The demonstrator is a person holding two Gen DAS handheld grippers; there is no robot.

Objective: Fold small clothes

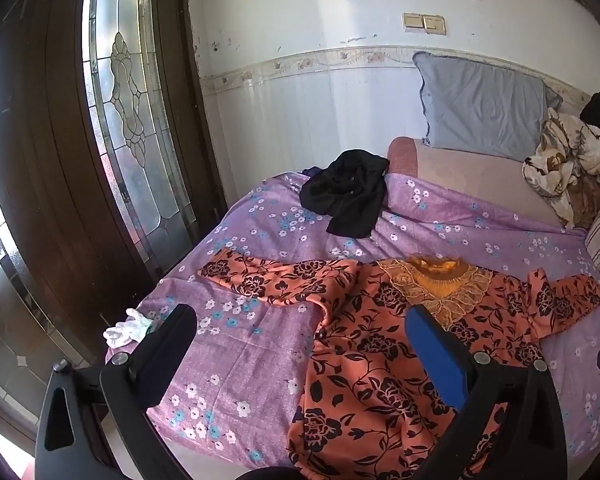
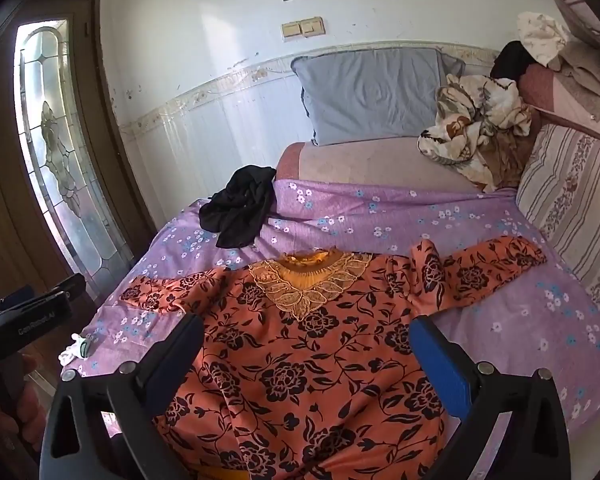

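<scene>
1. The orange floral dress (image 2: pixel 300 360) was spread flat near the bed's (image 2: pixel 520 320) front edge
2. The left gripper (image 1: pixel 300 336) was held released above it
3. The right gripper (image 2: pixel 306 344) was likewise held released, grasping nothing

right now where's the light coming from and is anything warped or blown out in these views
Left wrist view: daylight through the leaded glass door, far-left edge blown out, fisheye bending the door frame. Right wrist view: same glass glows, orange floral dress evenly lit and sharp, corners vignetted black.
</scene>
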